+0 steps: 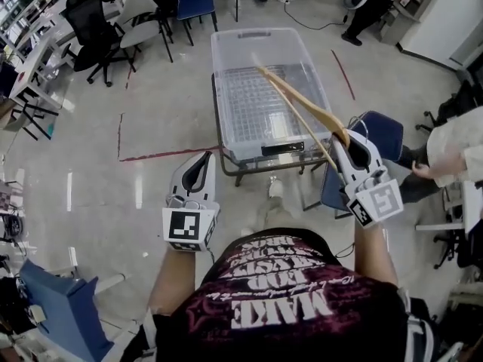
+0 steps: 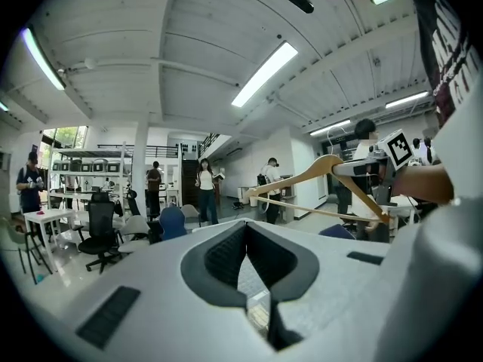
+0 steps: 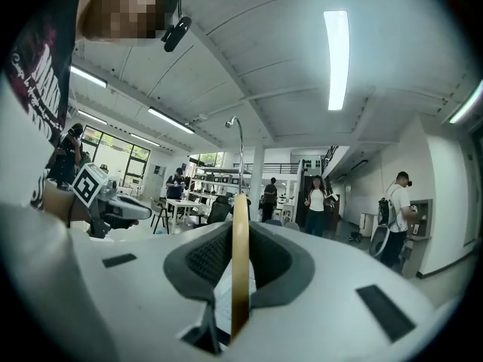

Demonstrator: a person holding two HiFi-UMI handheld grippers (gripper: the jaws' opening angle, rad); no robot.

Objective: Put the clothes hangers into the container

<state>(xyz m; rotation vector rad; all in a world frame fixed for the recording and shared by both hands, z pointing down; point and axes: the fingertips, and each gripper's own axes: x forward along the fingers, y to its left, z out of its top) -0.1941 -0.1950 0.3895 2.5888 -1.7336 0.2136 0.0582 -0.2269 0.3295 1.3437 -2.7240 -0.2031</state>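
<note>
A clear plastic container (image 1: 226, 59) stands on a low cart in front of me, and I see nothing inside it. My right gripper (image 1: 343, 138) is shut on a wooden clothes hanger (image 1: 298, 104). The hanger slants up and left over the container's right half. In the right gripper view the hanger (image 3: 240, 262) stands edge-on between the pads, its metal hook (image 3: 240, 138) rising above. The left gripper view shows the same hanger (image 2: 317, 173) off to the right. My left gripper (image 1: 204, 161) hangs lower left, short of the container, shut with nothing in it.
The cart's frame (image 1: 249, 173) shows under the container. A blue chair (image 1: 381, 138) stands right behind my right gripper, and a seated person (image 1: 453, 149) is at the right edge. Office chairs (image 1: 136, 21) and desks fill the far left. Another person (image 1: 370, 6) stands far right.
</note>
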